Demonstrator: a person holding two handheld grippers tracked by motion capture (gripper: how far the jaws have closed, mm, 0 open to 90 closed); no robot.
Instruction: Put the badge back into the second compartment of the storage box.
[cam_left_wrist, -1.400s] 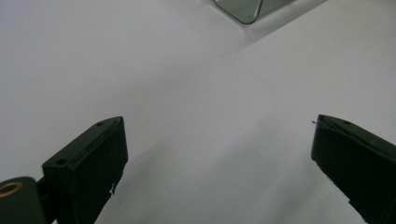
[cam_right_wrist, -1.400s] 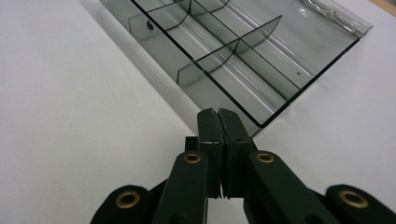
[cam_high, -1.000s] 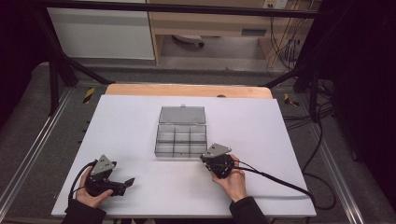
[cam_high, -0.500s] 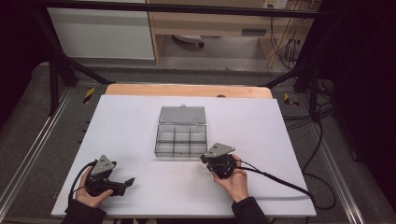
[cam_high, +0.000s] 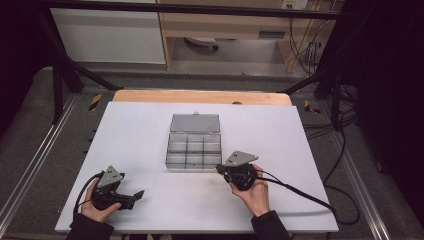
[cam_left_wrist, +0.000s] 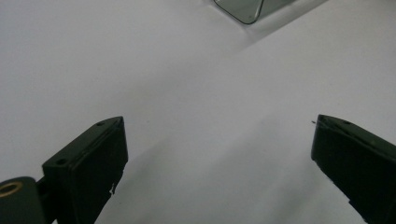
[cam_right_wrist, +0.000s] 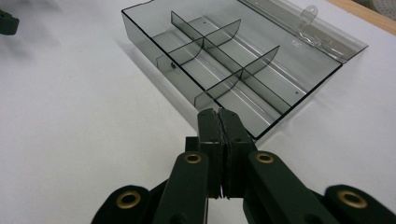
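Your left tongs (cam_left_wrist: 219, 154) get chopped by the frame in their own view: the right jaw runs off the right edge and both jaws lose their bases at the bottom. Up top there, just one rounded corner of the clear box (cam_left_wrist: 243, 11) pokes in, the rest is cut off. In the right tongs (cam_right_wrist: 219, 119) view the box's open lid (cam_right_wrist: 303, 28) runs past the top edge. From the high view your forearms are cropped at the bottom, and your right hand (cam_high: 255, 192) covers the tongs' grip, so the jaw tips there are too small to make out
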